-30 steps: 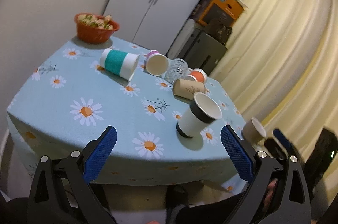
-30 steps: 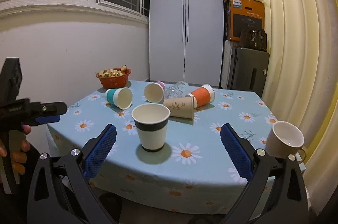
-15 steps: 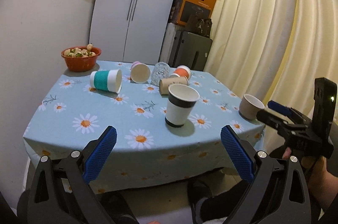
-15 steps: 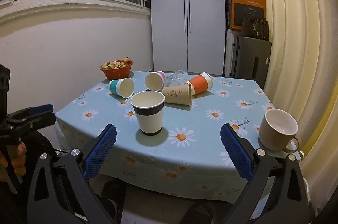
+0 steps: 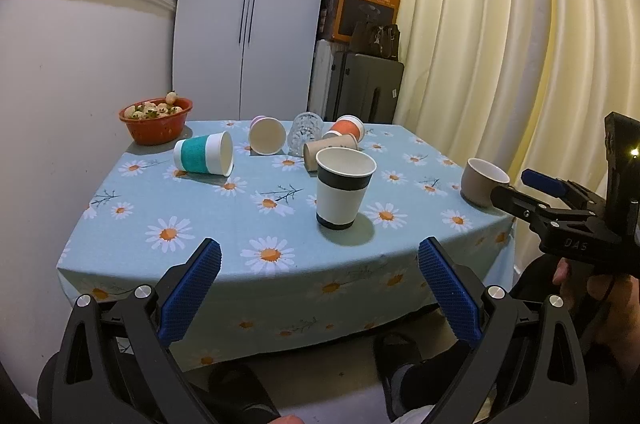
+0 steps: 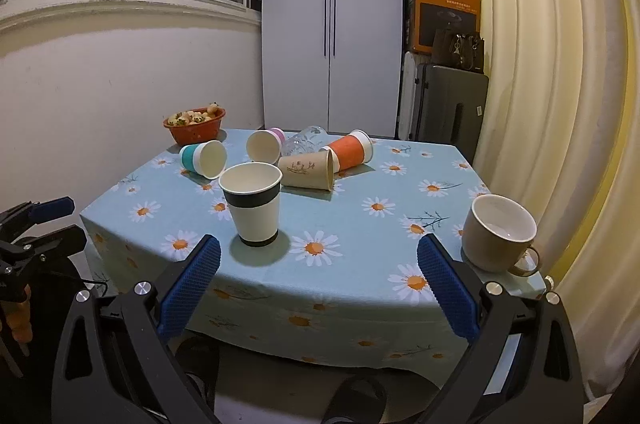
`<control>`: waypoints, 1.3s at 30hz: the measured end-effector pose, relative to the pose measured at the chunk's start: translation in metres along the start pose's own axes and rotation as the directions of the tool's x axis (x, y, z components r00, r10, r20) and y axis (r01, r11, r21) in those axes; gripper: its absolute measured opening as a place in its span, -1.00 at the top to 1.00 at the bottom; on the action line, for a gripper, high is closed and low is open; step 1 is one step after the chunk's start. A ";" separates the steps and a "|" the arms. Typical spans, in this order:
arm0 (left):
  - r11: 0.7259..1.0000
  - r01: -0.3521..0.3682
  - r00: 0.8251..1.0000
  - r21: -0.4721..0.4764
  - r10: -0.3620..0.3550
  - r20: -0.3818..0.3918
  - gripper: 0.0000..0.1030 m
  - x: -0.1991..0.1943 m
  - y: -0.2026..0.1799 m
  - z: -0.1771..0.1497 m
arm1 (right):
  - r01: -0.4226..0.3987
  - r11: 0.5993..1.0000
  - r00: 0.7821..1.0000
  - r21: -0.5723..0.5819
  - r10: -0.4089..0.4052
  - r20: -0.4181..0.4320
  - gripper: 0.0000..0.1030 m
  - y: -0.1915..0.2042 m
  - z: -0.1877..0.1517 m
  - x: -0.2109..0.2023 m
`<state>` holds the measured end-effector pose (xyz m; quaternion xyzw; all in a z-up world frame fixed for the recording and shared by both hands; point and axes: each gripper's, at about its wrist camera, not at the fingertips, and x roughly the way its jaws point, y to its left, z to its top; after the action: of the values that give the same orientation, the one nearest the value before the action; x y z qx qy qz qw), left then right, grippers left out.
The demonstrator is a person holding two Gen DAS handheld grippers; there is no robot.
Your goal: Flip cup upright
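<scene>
A white paper cup with a black band [image 5: 344,189] [image 6: 253,204] stands upright near the table's front edge. A beige mug [image 5: 482,182] [image 6: 498,233] stands upright at the front right corner. Lying on their sides behind are a teal cup [image 5: 204,154] [image 6: 203,159], a pink cup [image 5: 267,135] [image 6: 265,146], a glass [image 5: 306,134] [image 6: 305,141], a kraft cup [image 5: 330,151] [image 6: 308,169] and an orange cup [image 5: 347,126] [image 6: 351,152]. My left gripper [image 5: 319,288] and right gripper [image 6: 319,287] are both open and empty, held off the table's front edge.
A red bowl of food [image 5: 156,120] [image 6: 195,124] sits at the back left of the daisy tablecloth [image 5: 240,220] [image 6: 360,224]. A wall is at the left, curtains at the right, a wardrobe [image 6: 330,24] and a suitcase [image 6: 452,108] behind.
Both grippers have pulled back from the table and stayed open. The left view has levelled out from a tilt. The cups have not moved.
</scene>
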<state>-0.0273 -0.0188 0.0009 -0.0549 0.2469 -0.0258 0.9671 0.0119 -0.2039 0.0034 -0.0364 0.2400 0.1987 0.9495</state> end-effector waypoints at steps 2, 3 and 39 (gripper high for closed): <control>1.000 -0.003 1.000 -0.002 0.003 0.001 -0.87 0.000 0.000 0.000 | -0.001 1.000 1.000 0.000 0.001 -0.003 -0.90 0.000 0.000 0.001; 1.000 -0.003 1.000 -0.003 0.003 0.001 -0.87 0.000 0.000 -0.001 | -0.002 1.000 1.000 0.000 0.002 -0.002 -0.90 0.000 0.000 0.001; 1.000 -0.004 1.000 -0.010 0.004 -0.011 -0.87 0.003 0.001 -0.004 | -0.024 1.000 0.999 -0.016 0.023 -0.026 -0.90 0.006 -0.006 0.008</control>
<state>-0.0264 -0.0182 -0.0044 -0.0590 0.2526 -0.0227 0.9655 0.0131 -0.1971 -0.0057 -0.0439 0.2513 0.2112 0.9436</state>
